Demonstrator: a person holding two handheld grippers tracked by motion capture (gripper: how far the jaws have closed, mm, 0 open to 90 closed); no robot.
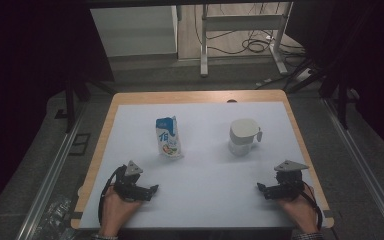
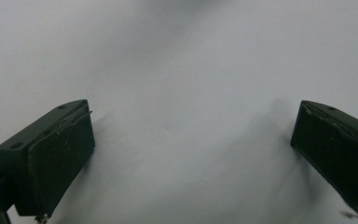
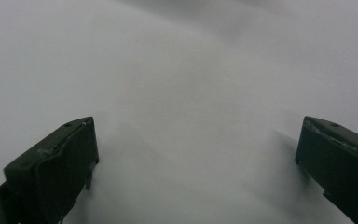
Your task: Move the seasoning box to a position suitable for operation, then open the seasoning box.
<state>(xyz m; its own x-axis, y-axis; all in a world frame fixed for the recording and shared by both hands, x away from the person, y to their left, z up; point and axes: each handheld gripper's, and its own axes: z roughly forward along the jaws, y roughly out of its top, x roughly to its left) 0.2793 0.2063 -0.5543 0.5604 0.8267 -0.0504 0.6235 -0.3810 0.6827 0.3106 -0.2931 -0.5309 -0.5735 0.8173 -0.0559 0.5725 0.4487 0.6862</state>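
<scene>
A blue and white milk carton (image 1: 169, 137) stands upright on the white mat (image 1: 205, 195), left of centre. A white lidded jug (image 1: 243, 136) with a handle stands right of centre. My left gripper (image 1: 153, 189) rests low on the mat near the front left, held in a hand, its tips pointing toward the middle. My right gripper (image 1: 260, 187) lies at the front right, its tips also pointing inward. In the left gripper view my left gripper (image 2: 193, 140) has its jaws wide apart over bare mat. In the right gripper view my right gripper (image 3: 198, 154) is likewise open with nothing between the jaws.
The mat covers a wooden table (image 1: 111, 112) whose edge shows at the left and back. Beyond the table stand a metal frame (image 1: 240, 30) and loose cables (image 1: 257, 45) on the floor. A crumpled plastic bag (image 1: 55, 212) lies off the table's front left corner.
</scene>
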